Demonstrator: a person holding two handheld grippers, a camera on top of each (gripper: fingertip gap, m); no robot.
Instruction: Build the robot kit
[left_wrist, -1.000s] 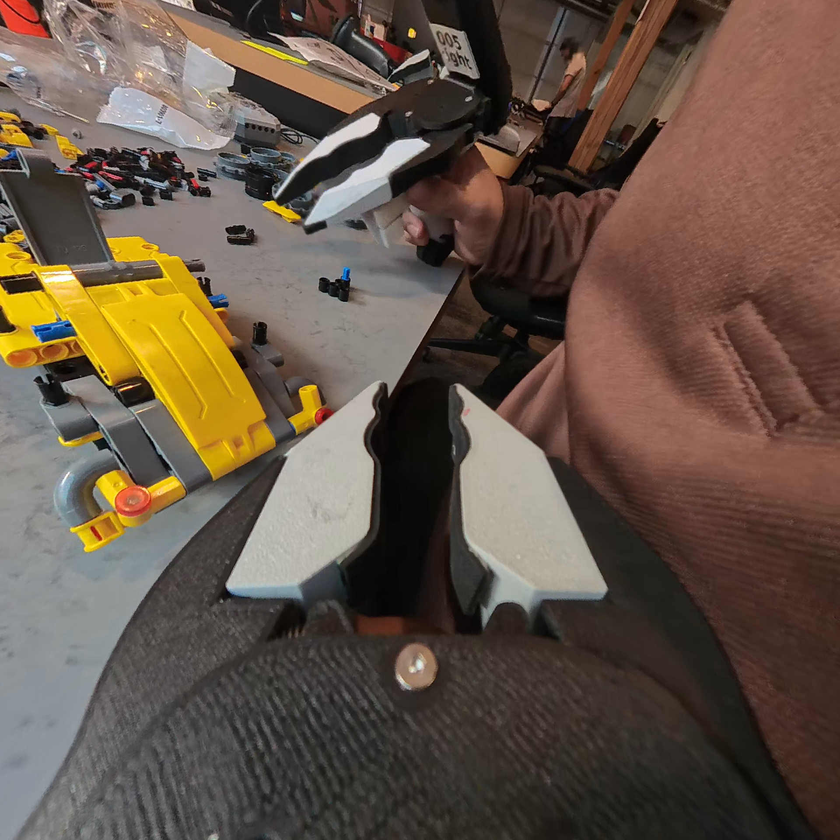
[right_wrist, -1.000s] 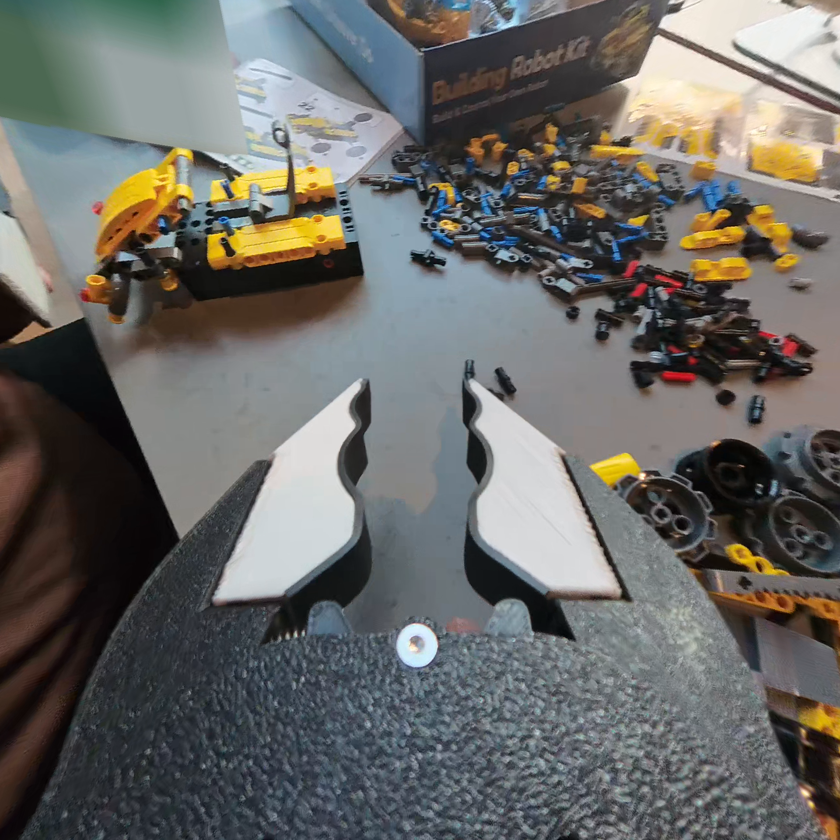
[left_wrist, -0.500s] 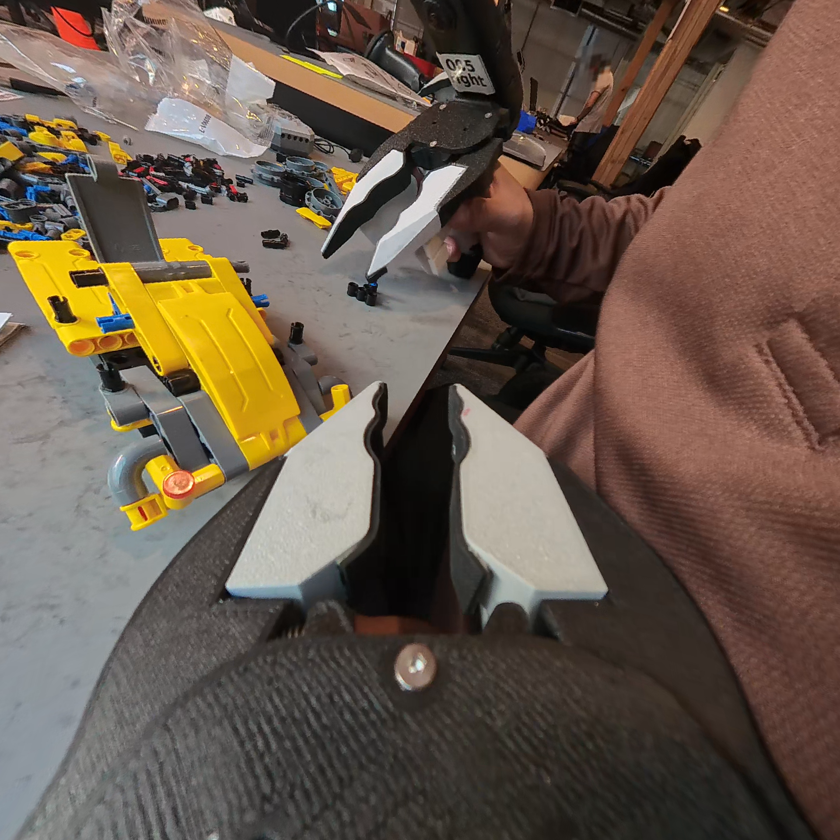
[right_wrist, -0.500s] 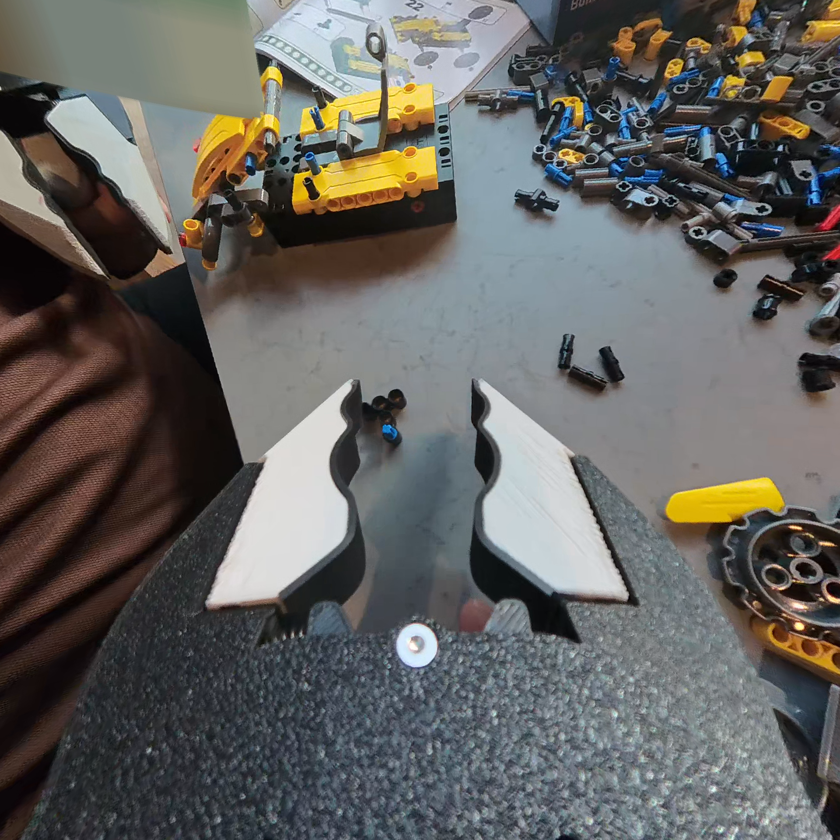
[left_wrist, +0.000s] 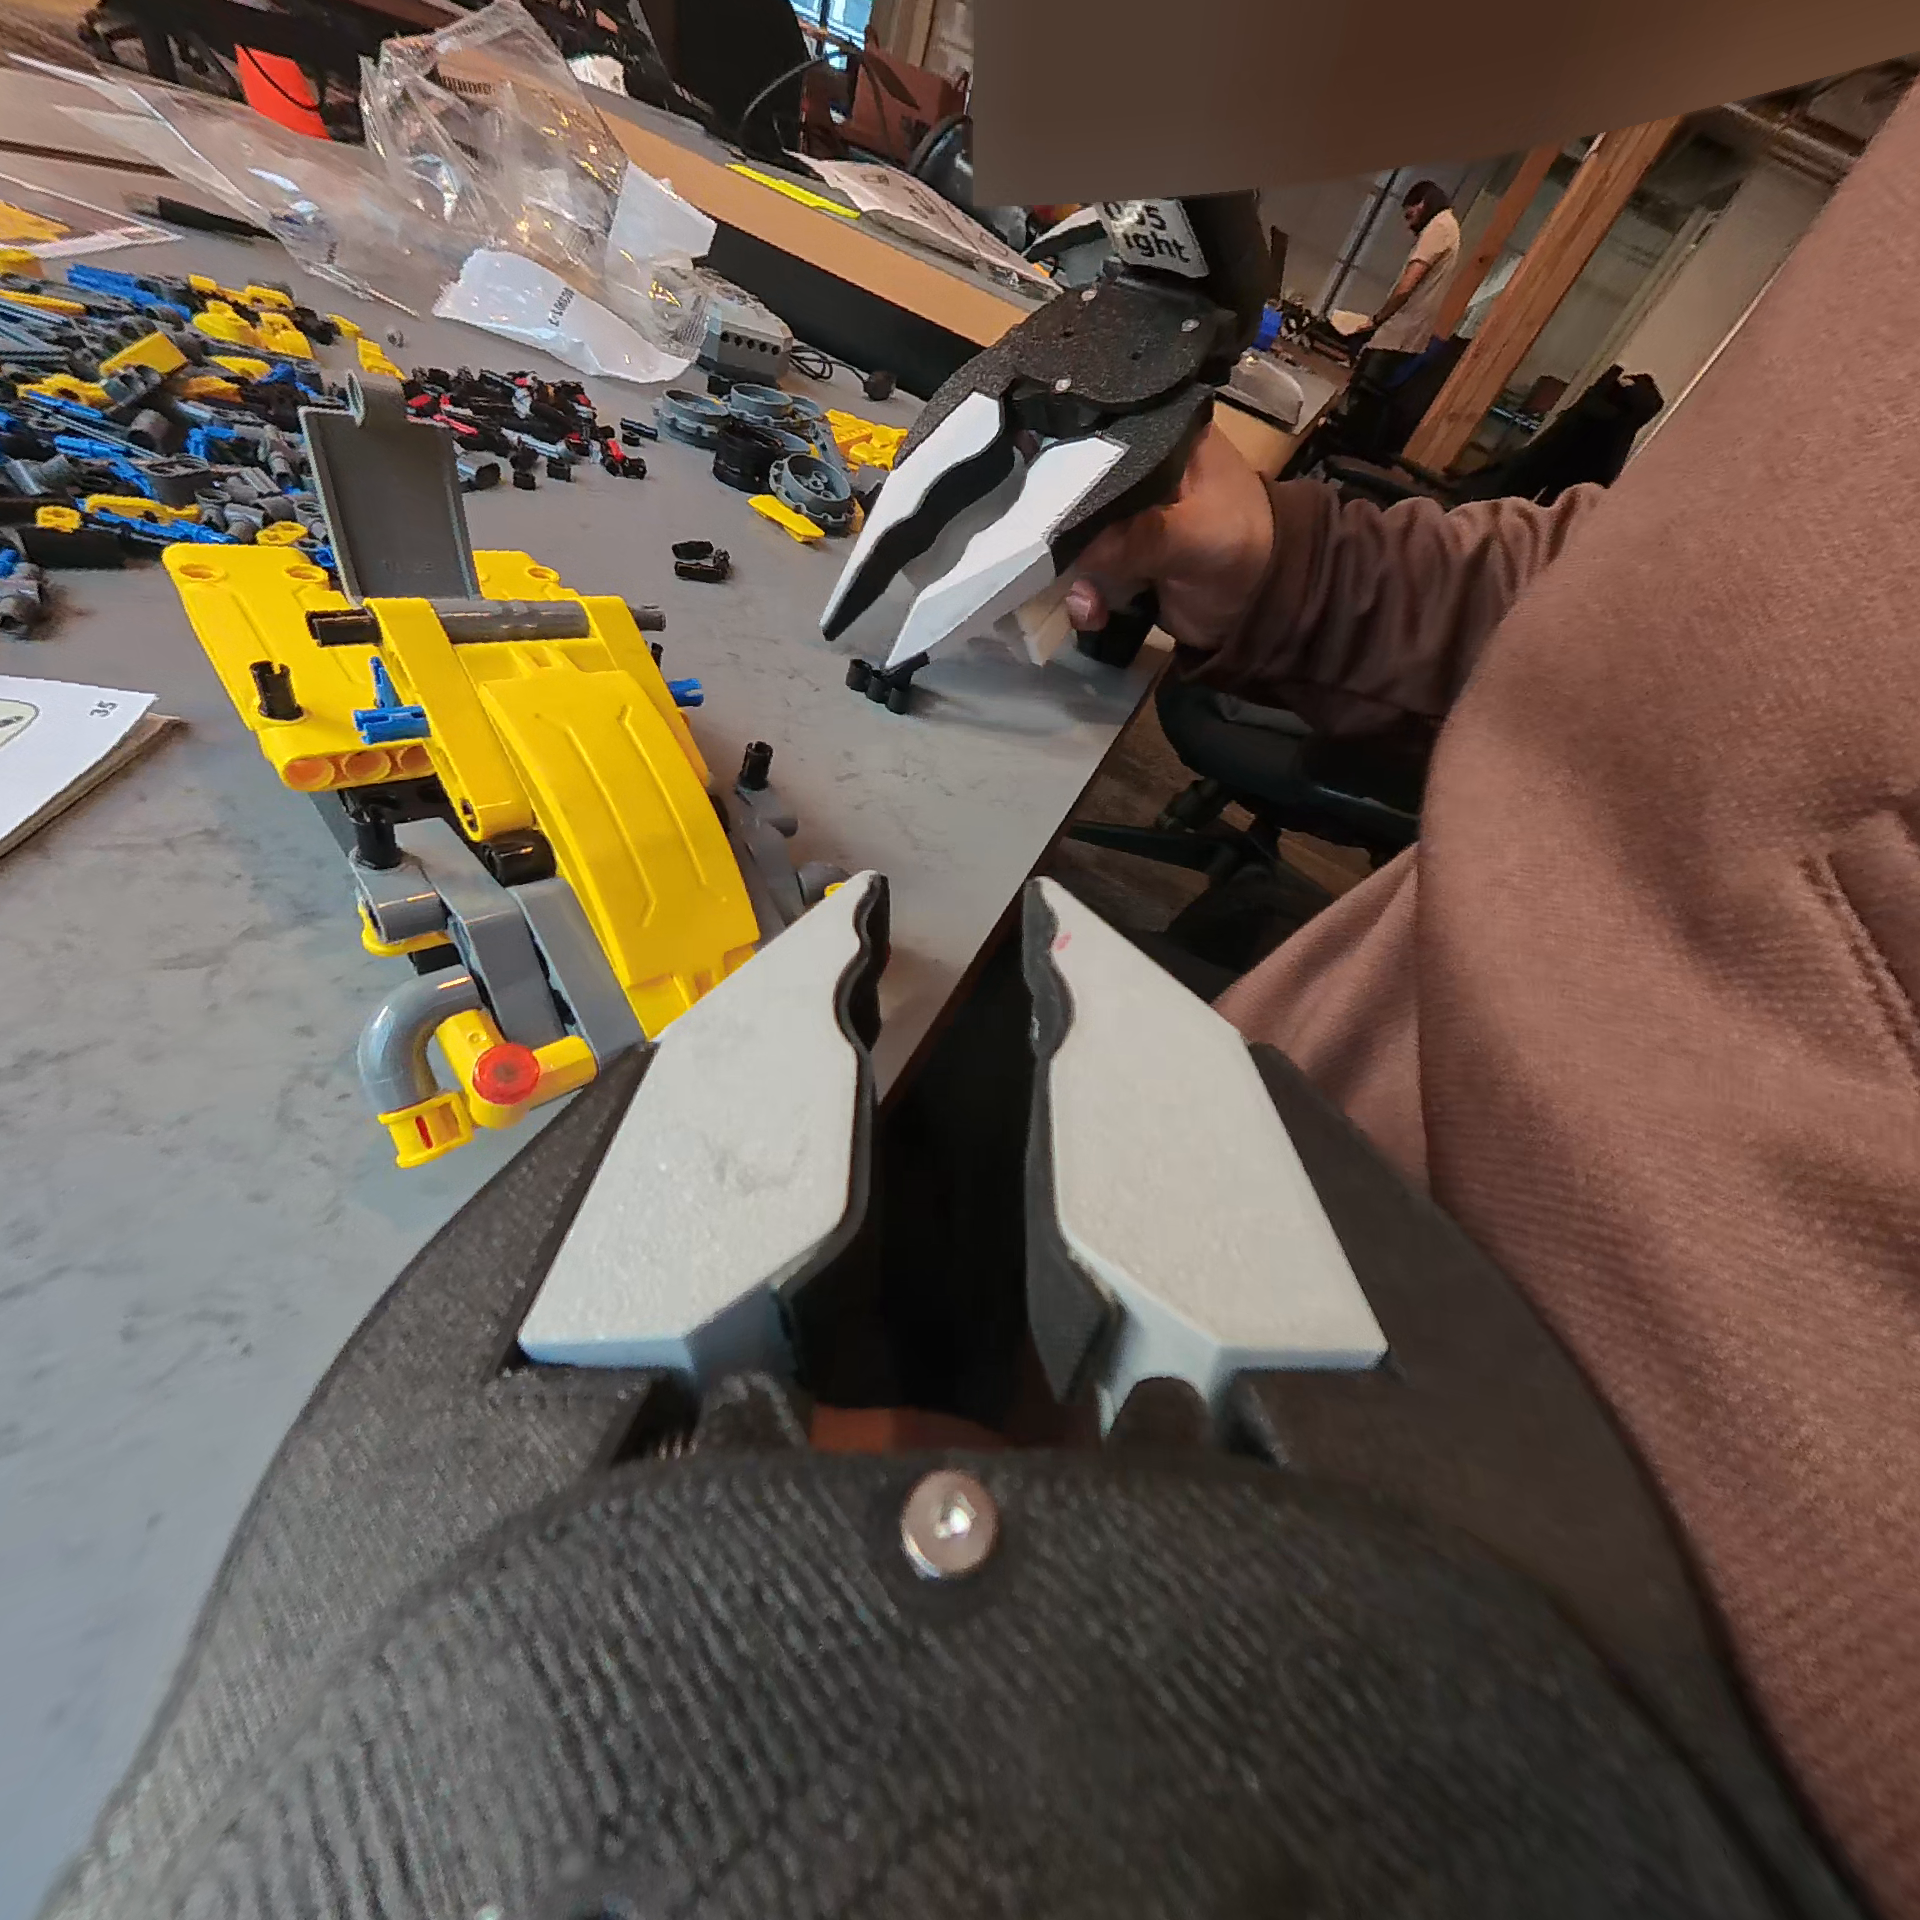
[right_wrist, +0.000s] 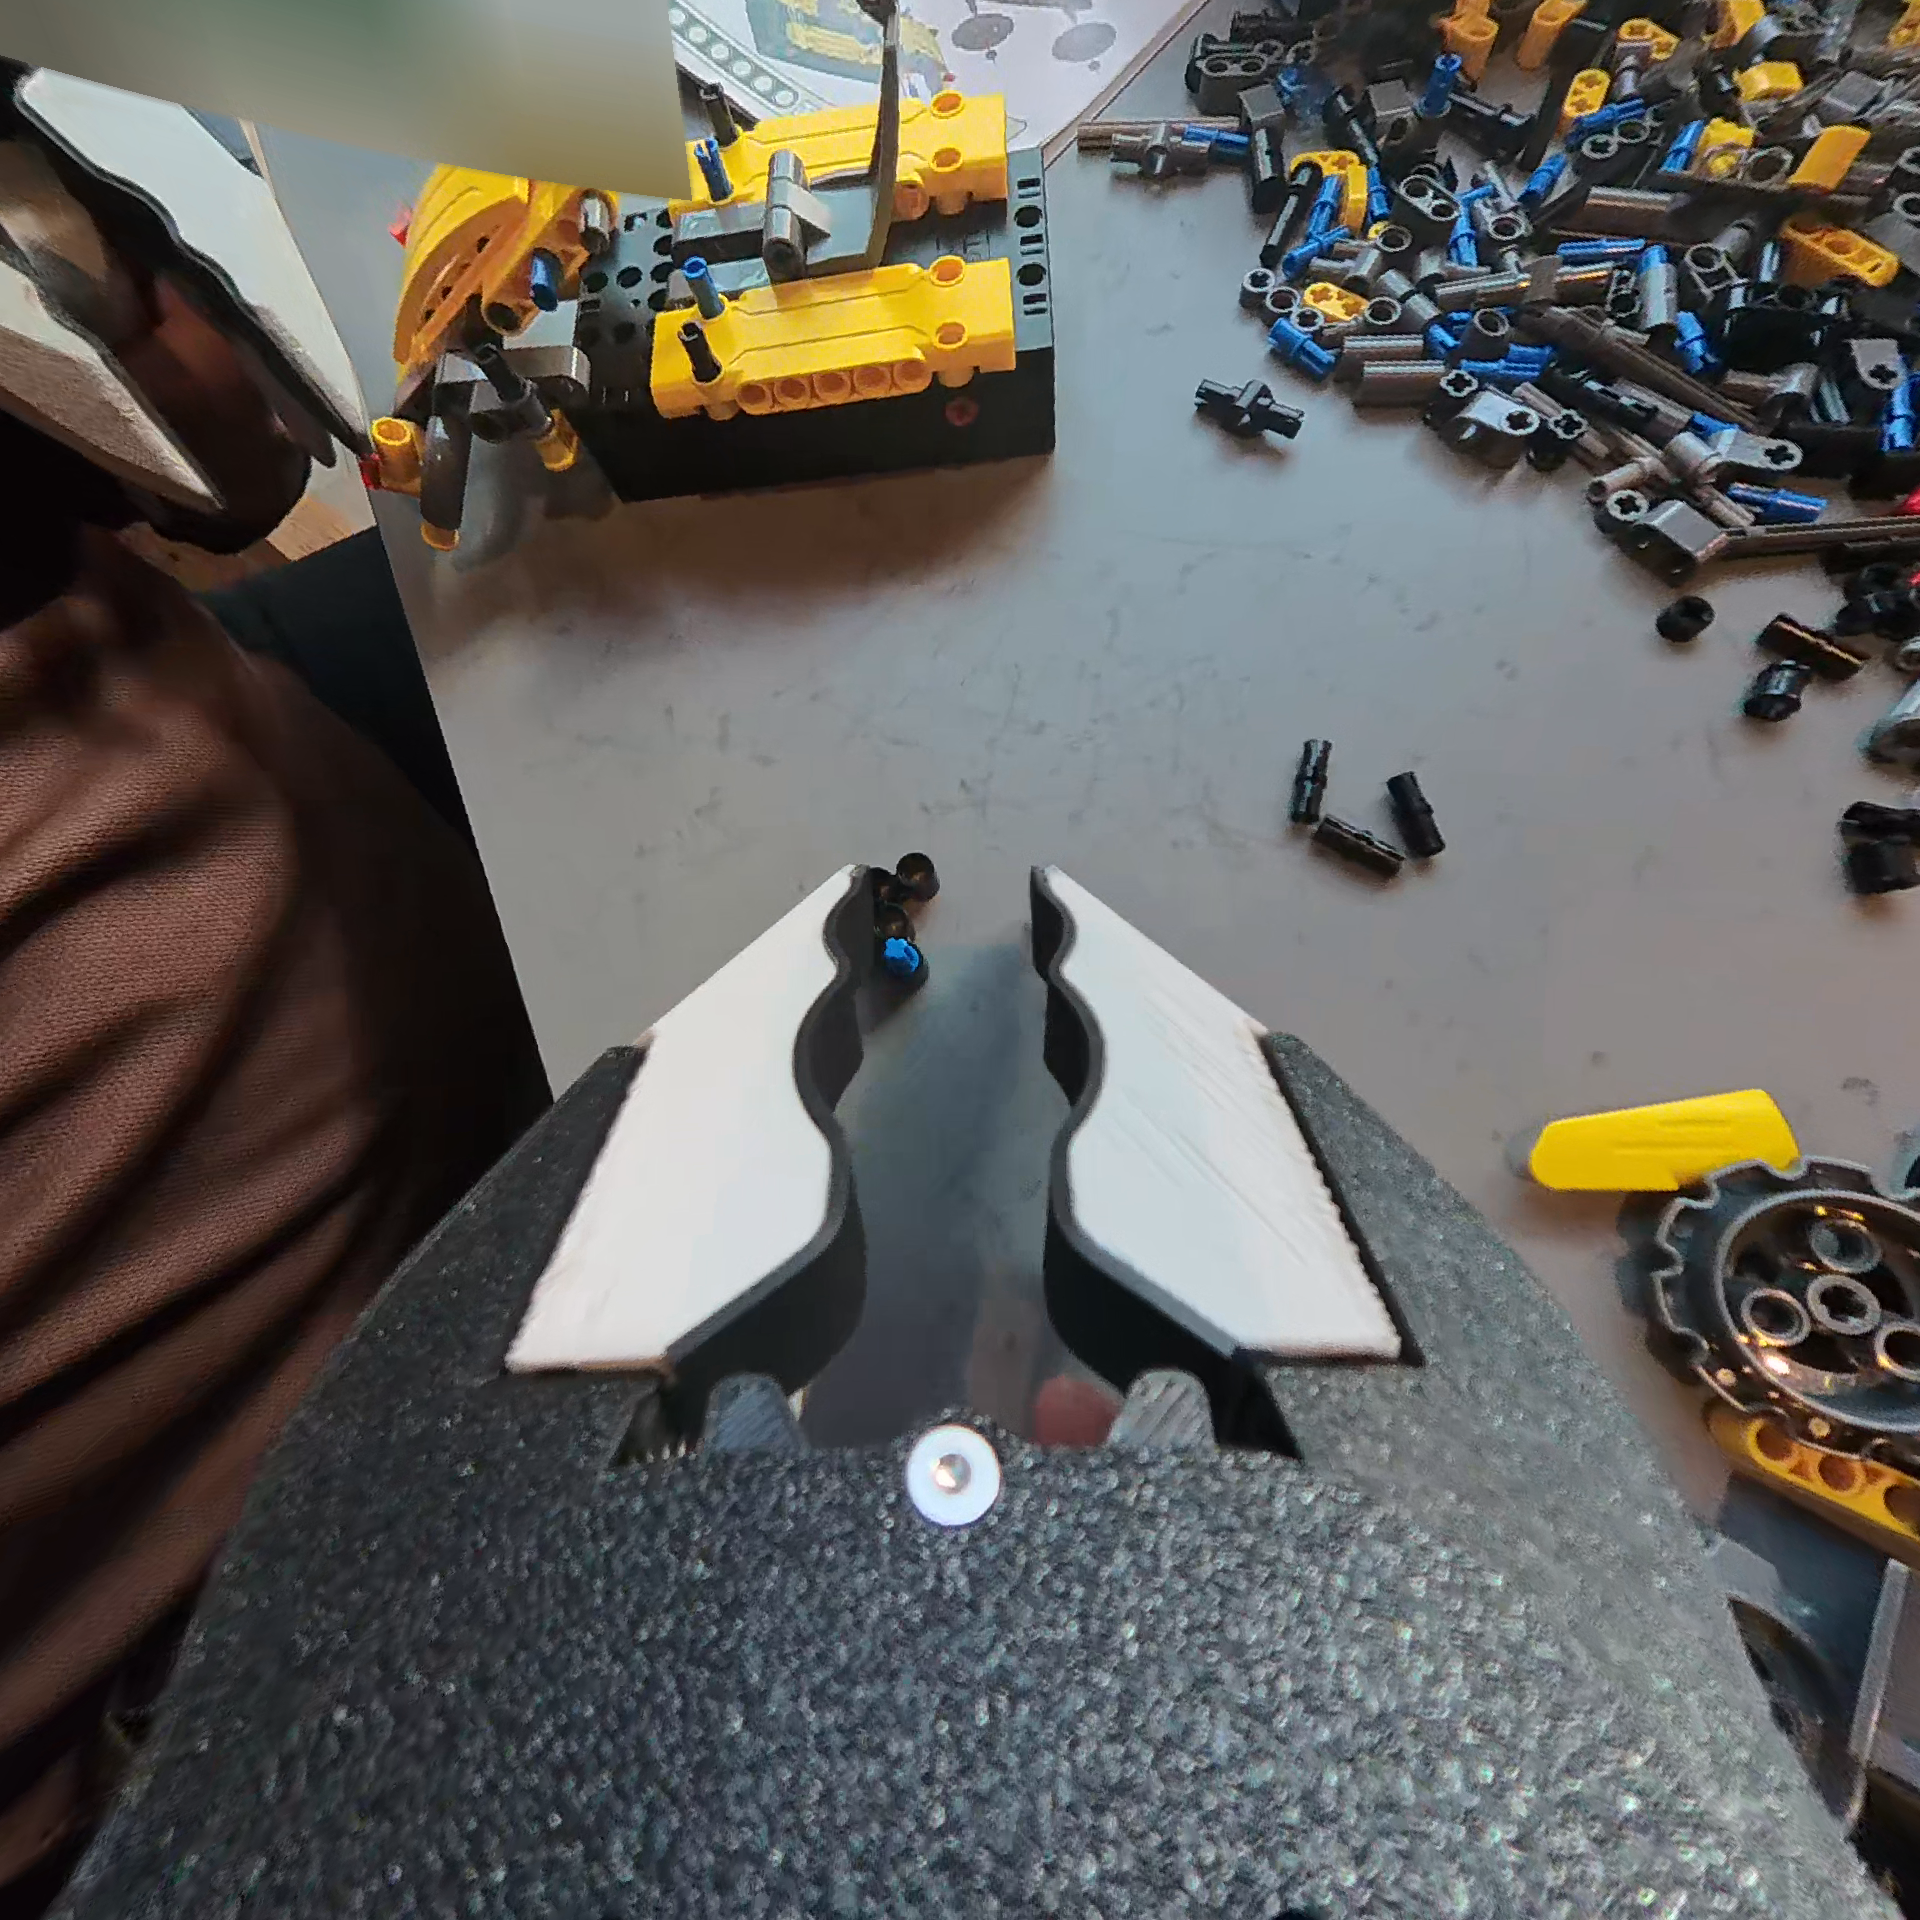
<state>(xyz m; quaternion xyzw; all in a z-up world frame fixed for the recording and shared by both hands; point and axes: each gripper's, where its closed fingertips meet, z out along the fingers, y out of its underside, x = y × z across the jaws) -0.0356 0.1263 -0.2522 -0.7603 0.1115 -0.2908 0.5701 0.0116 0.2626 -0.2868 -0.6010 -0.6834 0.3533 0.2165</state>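
Observation:
My right gripper (right_wrist: 948, 878) is open and empty, low over the grey table (right_wrist: 935, 644). A small cluster of black connectors with a blue pin (right_wrist: 902, 914) lies just inside its left fingertip. The left wrist view shows the same gripper (left_wrist: 868, 644) with its tips right above that cluster (left_wrist: 883, 686), near the table's edge. My left gripper (left_wrist: 951, 904) is open and empty, held over the table edge next to a brown sleeve. A yellow, grey and black brick-built vehicle (left_wrist: 520, 790) stands just left of it, and also shows in the right wrist view (right_wrist: 810, 312).
A big pile of loose black, blue, grey and yellow parts (right_wrist: 1558, 260) lies far right. Three black pins (right_wrist: 1361, 810), a yellow panel (right_wrist: 1662, 1138) and a grey toothed wheel (right_wrist: 1818, 1299) lie right of my right gripper. A booklet (left_wrist: 62, 748) and clear bags (left_wrist: 468, 208) lie beyond. The grippers' ends are close to 15 cm from one another.
My right gripper has swung back toward the table's near edge and come down onto the black-and-blue cluster. My left gripper has turned slightly toward the table and stays open.

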